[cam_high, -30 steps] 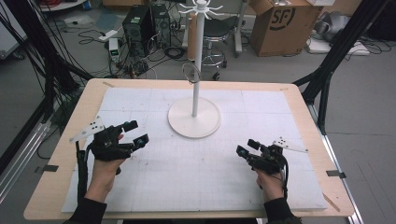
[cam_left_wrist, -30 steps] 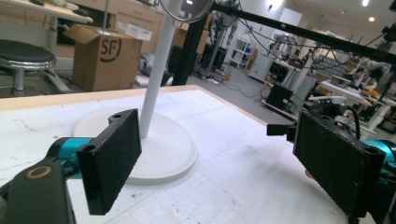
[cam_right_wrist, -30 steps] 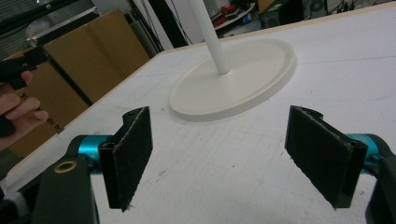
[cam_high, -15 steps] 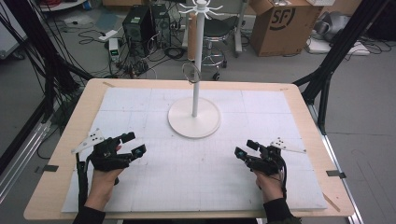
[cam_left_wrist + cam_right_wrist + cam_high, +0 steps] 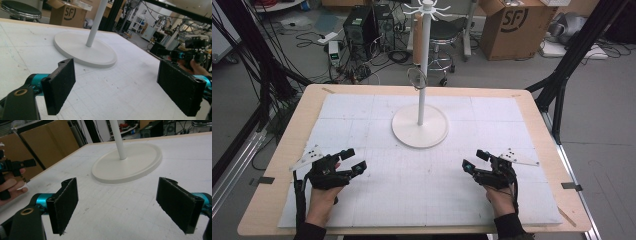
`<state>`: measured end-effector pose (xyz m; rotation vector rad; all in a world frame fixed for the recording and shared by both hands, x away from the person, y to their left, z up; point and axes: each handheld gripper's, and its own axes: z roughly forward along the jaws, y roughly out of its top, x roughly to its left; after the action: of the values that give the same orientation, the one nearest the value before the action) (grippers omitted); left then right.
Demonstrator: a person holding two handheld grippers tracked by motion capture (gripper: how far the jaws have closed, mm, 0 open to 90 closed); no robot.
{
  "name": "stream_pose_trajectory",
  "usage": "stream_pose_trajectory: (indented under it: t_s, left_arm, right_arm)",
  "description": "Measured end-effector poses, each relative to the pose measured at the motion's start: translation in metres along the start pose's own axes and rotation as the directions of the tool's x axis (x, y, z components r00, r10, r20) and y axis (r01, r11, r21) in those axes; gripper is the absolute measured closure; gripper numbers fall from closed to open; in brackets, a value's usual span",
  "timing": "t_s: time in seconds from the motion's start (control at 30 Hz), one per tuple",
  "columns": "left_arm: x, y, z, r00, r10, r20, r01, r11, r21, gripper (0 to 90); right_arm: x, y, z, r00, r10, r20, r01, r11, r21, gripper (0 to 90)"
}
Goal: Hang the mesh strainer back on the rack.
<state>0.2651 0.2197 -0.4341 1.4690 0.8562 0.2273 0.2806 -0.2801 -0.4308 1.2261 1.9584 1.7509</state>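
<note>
A white hook stand rises at the table's far middle on a round base (image 5: 419, 126); a metal ring (image 5: 416, 78) hangs on its pole. My left gripper (image 5: 354, 159) rests low over the white mat at the near left, open, with nothing between its pads (image 5: 61, 87). My right gripper (image 5: 473, 159) is at the near right, pointing toward the stand. Its jaws have just been opening and nothing lies between its pads (image 5: 178, 205). The stand base (image 5: 85, 48) lies ahead of the left jaws, and the same base (image 5: 130, 162) lies ahead of the right jaws.
A white gridded mat (image 5: 377, 200) covers the wooden table (image 5: 277, 165). Beyond the far edge are a stool (image 5: 447, 30), a cardboard box (image 5: 512, 25), a computer tower (image 5: 359, 22) and floor cables. Black frame legs (image 5: 562, 75) stand at both sides.
My left gripper has sunk closer to the mat and slid slightly toward the near edge. The right hand has stayed put, its jaws a little wider.
</note>
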Motion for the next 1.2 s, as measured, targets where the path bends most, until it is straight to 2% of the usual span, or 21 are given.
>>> stream_pose_trajectory:
  t_s: [0.13,0.4,0.43,0.6,0.77,1.2]
  left_arm:
    - [-0.003,-0.0048,0.0034,1.0,-0.008,0.006,0.007,0.9997,0.025,16.2]
    - [0.0031,-0.0057,0.0003,0.9994,-0.029,-0.018,0.03,0.9995,0.012,16.2]
    - [0.0036,-0.0055,-0.0001,0.9995,-0.02,-0.022,0.021,0.9997,0.015,16.2]
    - [0.0021,-0.0054,-0.0001,0.9994,-0.029,-0.02,0.03,0.9994,0.016,16.2]
    - [0.0007,-0.006,0.0016,0.9996,-0.023,-0.016,0.024,0.9993,0.029,16.2]
    - [-0.0006,-0.0061,0.0024,0.9998,-0.016,-0.01,0.016,0.9995,0.029,16.7]
  right_arm:
    - [-0.0007,-0.0005,0.0018,1.0,-0.007,0.003,0.007,1.0,0.008,17.3]
    - [0.0005,-0.0013,0.0033,1.0,-0.008,0.006,0.008,1.0,0.022,17.1]
    - [0.0002,-0.0014,0.0035,1.0,-0.007,0.005,0.007,1.0,0.023,17.0]
    - [0.0007,-0.0014,0.0035,0.9999,-0.013,0.007,0.013,1.0,0.023,17.0]
    - [0.0007,-0.0014,0.0031,0.9999,-0.013,0.007,0.013,1.0,0.022,17.0]
    - [0.001,-0.0018,0.004,0.9998,-0.016,0.011,0.016,1.0,0.027,17.0]
